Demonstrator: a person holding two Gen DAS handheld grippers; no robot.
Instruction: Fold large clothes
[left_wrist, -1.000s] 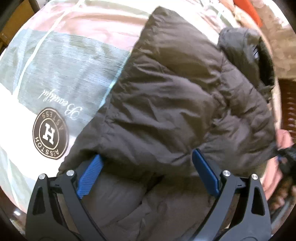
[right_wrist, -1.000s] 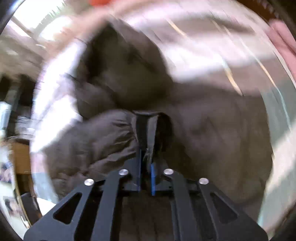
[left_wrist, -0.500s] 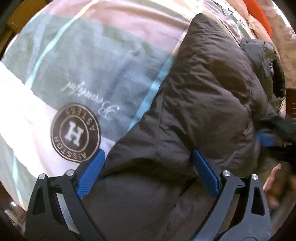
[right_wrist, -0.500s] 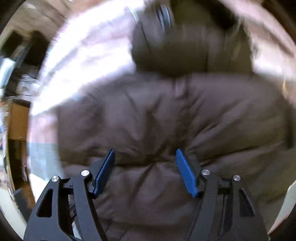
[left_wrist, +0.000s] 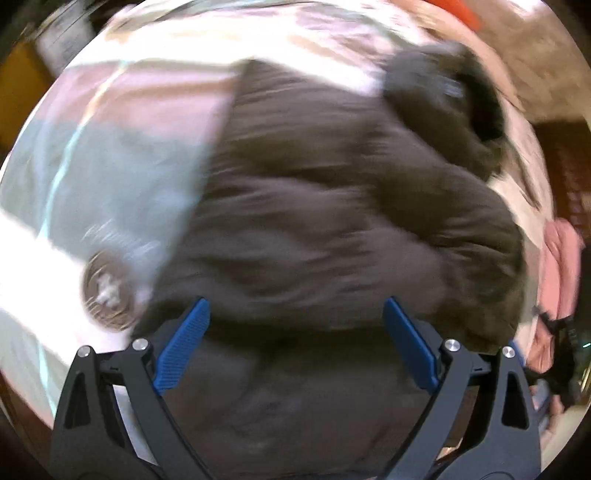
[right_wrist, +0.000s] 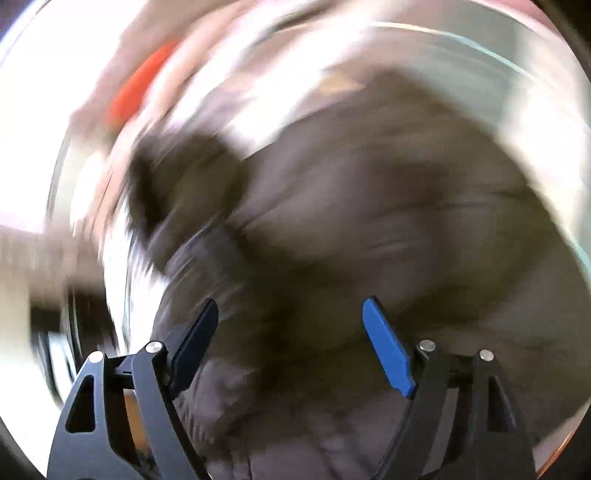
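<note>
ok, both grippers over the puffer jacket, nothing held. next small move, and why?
Probably bring the left gripper down to grip the near edge of the dark puffer jacket. It lies bunched on the bedspread, hood at the far end. The right gripper, its jaws opening, holds nothing.

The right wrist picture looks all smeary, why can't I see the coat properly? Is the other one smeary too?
Right wrist view: heavy swirling motion blur smears the dark puffy coat and bedspread, with washed-out white glare on the left; only the right gripper, jaws opening and nothing between them, stays sharp. Left wrist view: milder blur streaks the coat and round logo; the left gripper is crisp, and the fisheye bends the edges.
</note>
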